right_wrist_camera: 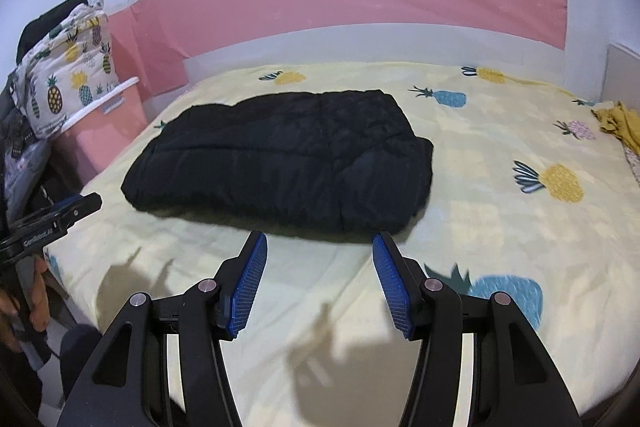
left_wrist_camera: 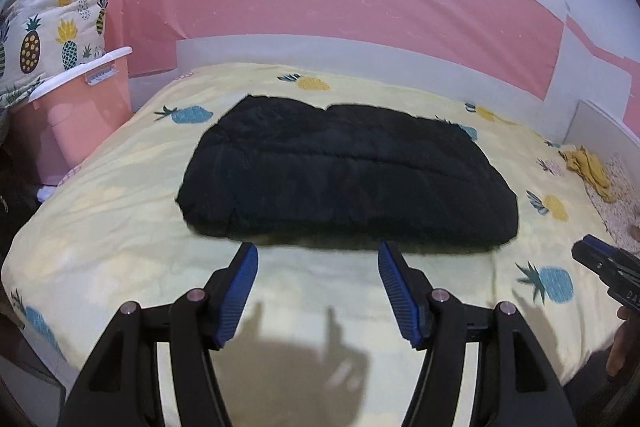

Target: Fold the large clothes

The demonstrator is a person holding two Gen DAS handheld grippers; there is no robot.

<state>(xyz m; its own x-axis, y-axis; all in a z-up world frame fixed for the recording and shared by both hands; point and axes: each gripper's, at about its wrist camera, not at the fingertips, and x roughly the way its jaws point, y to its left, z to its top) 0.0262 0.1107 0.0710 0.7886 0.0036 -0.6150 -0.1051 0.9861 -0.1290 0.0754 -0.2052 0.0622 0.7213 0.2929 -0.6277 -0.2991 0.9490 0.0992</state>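
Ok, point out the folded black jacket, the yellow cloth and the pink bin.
Folded black jacket (left_wrist_camera: 344,175): left wrist view, middle of its top.
Yellow cloth (left_wrist_camera: 588,167): left wrist view, centre of the crumpled pile.
Pink bin (left_wrist_camera: 76,115): left wrist view, front wall.

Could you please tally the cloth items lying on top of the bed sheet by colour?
Black: 1, the folded black jacket in the middle of the bed sheet.
Yellow: 1, the crumpled yellow cloth near the sheet's right edge.
Total: 2
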